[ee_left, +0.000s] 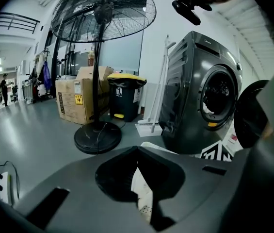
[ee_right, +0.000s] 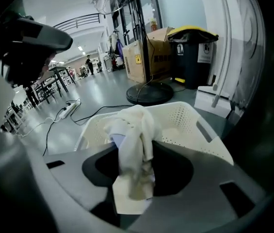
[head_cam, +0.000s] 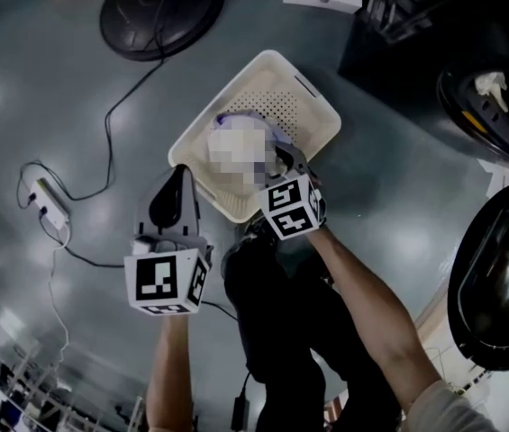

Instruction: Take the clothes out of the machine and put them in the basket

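Note:
My right gripper hangs over the near part of the white perforated basket and is shut on a cream cloth with a pale purple piece in it. In the right gripper view the cloth bunches out between the jaws above the basket. My left gripper hovers left of the basket, jaws together and empty; a strip of basket shows past its tips. The dark washing machine stands with its door open and pale laundry inside.
A standing fan's round base sits on the floor beyond the basket, with its cable running to a power strip at the left. Cardboard boxes and a yellow-lidded bin stand behind the fan. The person's legs are below the grippers.

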`<state>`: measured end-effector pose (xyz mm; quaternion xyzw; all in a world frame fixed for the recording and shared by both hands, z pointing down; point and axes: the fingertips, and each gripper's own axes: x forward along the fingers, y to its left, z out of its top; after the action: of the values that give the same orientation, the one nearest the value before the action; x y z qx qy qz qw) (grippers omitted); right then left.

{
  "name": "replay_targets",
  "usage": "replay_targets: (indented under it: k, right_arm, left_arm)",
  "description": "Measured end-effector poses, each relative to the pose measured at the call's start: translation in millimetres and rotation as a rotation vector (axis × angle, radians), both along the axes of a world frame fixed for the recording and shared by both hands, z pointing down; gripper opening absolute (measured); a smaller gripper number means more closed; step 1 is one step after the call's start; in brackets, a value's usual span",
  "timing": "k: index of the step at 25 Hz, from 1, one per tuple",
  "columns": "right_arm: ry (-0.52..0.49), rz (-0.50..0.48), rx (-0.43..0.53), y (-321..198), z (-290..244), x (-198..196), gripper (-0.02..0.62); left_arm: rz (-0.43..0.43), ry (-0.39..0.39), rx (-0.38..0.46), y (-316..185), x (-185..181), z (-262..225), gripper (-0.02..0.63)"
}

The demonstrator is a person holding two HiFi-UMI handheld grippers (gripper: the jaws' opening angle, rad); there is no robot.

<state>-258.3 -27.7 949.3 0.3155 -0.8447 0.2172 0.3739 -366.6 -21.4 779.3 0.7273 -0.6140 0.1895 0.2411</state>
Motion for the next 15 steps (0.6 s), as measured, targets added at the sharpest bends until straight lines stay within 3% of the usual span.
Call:
replay_targets:
  k: [5,10,15]
  right_arm:
    - [0.016,-0.022,-0.023,1.2,19.9,-5.8,0.194]
    - [-0.023,-0.026,-0.014,-2.8,15.2,-5.0,0.365]
    - [-0.071,0.054,0.033,-14.7,-21.6,1.0,0.383]
  left_arm:
    - [0.006,-0.003,-0.005,-5.9,-1.5,10.9,0.018]
    - [0.025,0.001,-0.005,-15.0,6.0,6.1,0.017]
    - [0.077,-0.005,-0.021,-23.1,17.8,-13.8,0.018]
